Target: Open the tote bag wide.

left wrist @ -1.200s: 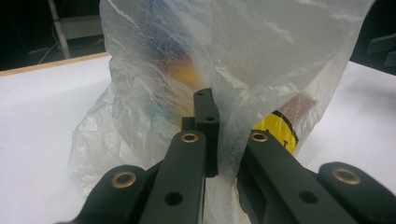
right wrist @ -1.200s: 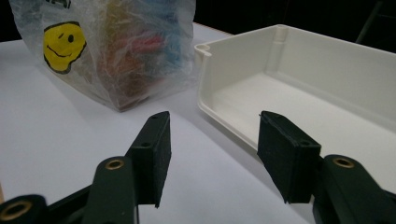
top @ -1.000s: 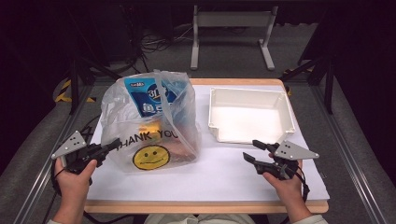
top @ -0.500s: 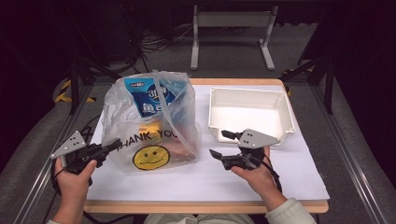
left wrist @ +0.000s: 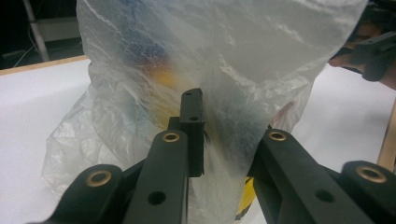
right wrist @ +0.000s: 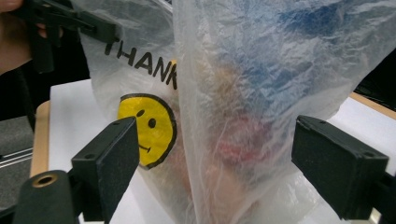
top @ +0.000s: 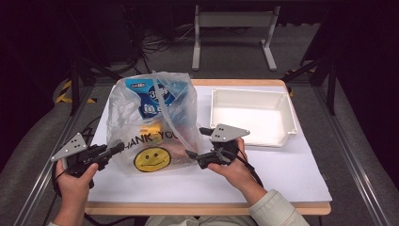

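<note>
Translucent plastic bag (top: 150, 127) with a yellow smiley print stands near the counter's (top: 282, 179) left edge. Left gripper (top: 113, 149) fingers, just easing apart, pinch its side, likely steadying it; right gripper (top: 196, 141) fingers, just widening, straddle it ungripped.

bright lit table, dark surroundings, soft blurry close-ups, mild glare

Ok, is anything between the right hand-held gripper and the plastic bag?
Nothing visible. The right hand-held gripper has just been opening, and its jaws stand wide on either side of the plastic bag, whose near edge hangs between them with no pad pressing it.
</note>
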Demonstrator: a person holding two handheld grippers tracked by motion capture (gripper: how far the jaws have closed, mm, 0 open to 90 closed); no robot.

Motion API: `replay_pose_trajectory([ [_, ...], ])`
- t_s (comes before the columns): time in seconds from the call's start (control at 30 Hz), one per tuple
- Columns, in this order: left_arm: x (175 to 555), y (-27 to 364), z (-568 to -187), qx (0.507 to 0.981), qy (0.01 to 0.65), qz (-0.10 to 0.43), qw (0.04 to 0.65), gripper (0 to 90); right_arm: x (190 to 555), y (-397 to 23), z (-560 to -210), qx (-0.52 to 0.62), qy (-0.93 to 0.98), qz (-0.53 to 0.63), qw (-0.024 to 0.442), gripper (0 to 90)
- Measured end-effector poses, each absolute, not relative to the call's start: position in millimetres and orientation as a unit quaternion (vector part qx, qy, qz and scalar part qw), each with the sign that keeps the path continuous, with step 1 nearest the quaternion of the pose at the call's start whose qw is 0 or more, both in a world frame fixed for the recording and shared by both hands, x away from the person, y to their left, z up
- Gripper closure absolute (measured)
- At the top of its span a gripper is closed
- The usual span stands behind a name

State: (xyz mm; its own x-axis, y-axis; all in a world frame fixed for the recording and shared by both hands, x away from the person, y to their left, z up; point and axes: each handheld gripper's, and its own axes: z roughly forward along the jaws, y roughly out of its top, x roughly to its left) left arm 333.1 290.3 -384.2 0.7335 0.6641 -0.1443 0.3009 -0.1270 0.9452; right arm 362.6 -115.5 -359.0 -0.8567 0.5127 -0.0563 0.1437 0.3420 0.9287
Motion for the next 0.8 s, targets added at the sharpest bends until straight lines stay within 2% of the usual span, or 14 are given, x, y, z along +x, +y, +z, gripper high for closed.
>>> replay_pose_trajectory([
  [0.2, 332, 291, -385, 0.731, 0.33, 0.156, 0.576, 77.6, 368, -97, -363, 0.214, 0.806, 0.513, 0.202, 13.2],
  [0.47, 333, 290, -385, 0.733, 0.324, 0.154, 0.578, 77.5, 382, -85, -372, 0.23, 0.813, 0.5, 0.192, 14.5],
  [0.5, 333, 290, -385, 0.733, 0.324, 0.154, 0.578, 77.4, 383, -84, -373, 0.234, 0.814, 0.495, 0.195, 17.9],
  [0.57, 333, 291, -386, 0.733, 0.326, 0.155, 0.577, 75.7, 384, -85, -373, 0.237, 0.814, 0.49, 0.204, 33.9],
  [0.6, 333, 292, -386, 0.733, 0.326, 0.156, 0.576, 74.9, 384, -86, -373, 0.237, 0.814, 0.49, 0.206, 43.3],
  [0.63, 333, 293, -386, 0.732, 0.327, 0.156, 0.577, 74.3, 383, -88, -371, 0.238, 0.812, 0.489, 0.213, 57.8],
  [0.7, 332, 294, -386, 0.728, 0.333, 0.157, 0.578, 72.5, 382, -94, -368, 0.245, 0.808, 0.49, 0.218, 75.7],
  [0.77, 332, 296, -387, 0.72, 0.339, 0.164, 0.583, 68.1, 382, -99, -366, 0.25, 0.801, 0.5, 0.213, 86.7],
  [0.8, 332, 296, -387, 0.72, 0.339, 0.164, 0.583, 65.1, 382, -99, -366, 0.25, 0.801, 0.5, 0.213, 86.7],
])
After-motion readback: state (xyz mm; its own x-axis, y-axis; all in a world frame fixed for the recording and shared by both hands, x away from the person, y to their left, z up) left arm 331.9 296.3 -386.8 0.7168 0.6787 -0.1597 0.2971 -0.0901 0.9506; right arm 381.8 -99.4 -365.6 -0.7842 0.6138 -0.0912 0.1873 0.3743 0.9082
